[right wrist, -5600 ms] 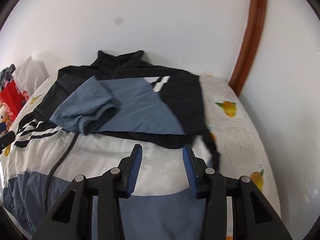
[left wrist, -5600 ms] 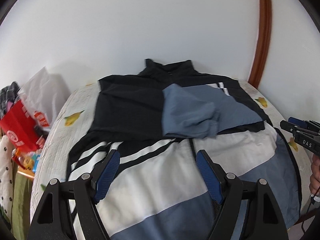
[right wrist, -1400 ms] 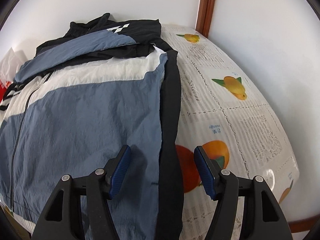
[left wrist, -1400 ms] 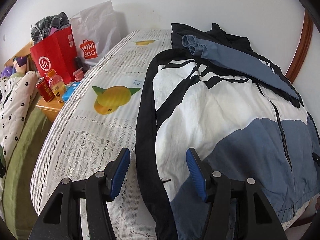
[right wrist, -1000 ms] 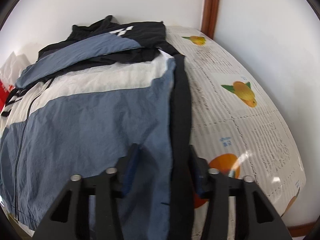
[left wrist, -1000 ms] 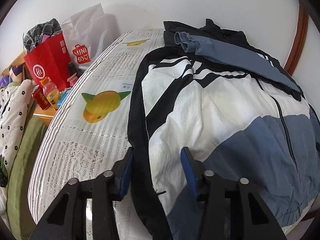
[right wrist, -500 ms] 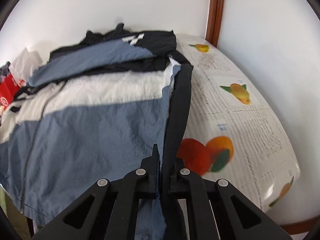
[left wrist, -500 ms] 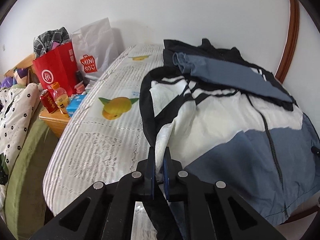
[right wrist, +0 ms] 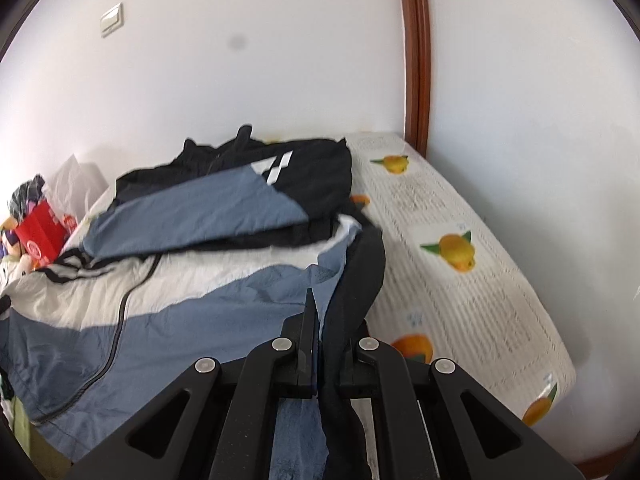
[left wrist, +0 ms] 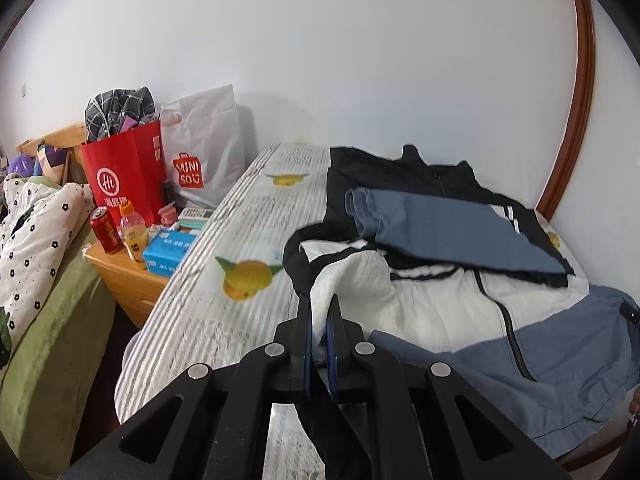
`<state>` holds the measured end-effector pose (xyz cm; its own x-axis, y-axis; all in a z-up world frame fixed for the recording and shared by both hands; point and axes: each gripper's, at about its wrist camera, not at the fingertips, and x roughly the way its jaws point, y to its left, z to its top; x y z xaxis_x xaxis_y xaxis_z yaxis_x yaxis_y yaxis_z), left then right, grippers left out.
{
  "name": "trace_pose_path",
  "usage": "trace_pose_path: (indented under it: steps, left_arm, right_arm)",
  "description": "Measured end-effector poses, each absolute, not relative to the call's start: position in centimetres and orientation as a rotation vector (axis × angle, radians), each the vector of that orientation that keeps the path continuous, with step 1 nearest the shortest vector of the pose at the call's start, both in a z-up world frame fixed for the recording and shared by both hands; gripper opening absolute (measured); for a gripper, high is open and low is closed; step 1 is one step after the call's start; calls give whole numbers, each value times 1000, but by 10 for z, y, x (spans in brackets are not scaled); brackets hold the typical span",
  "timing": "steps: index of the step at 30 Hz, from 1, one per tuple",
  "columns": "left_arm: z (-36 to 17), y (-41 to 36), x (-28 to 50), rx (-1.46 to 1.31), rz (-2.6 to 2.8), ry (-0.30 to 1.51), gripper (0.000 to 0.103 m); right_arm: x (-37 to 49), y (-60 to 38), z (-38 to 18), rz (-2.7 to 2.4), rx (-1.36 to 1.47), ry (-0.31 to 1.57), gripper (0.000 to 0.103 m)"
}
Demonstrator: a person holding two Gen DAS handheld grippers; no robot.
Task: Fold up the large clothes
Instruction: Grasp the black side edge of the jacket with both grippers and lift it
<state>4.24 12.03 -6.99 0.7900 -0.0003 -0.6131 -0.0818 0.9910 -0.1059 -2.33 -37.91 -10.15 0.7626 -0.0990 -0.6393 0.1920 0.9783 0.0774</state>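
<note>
A large black, white and grey-blue jacket [left wrist: 448,308] lies zipped on the bed, its sleeves folded across the chest. My left gripper [left wrist: 319,312] is shut on the jacket's left side edge near the hem, and the pinched cloth rises off the mattress in a peak. In the right wrist view the same jacket [right wrist: 192,300] fills the left half. My right gripper [right wrist: 322,308] is shut on the black right side seam, which is also lifted clear of the bed.
The mattress [left wrist: 224,320] has a white cover printed with oranges. A wooden nightstand [left wrist: 124,276] left of it carries a red bag [left wrist: 124,172], a white bag [left wrist: 204,148], a can, a bottle and a tissue pack. White walls and a brown door frame [right wrist: 416,52] close the far side.
Both grippers closed on the jacket's side edges and rose, lifting the lower corners off the bed. The view in both cameras has tilted up towards the wall.
</note>
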Motion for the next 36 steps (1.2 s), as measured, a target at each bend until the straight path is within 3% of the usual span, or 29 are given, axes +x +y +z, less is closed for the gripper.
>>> trace_pose_path:
  steps: [15,36]
  left_arm:
    - [-45,112,111,-124,67,603,6]
    - [-70,107,217,-87,122,671,6]
  right_arm:
    - [35,-389,-69,-171,174,614,4]
    - [154,-388,-97,-190,150,673,3]
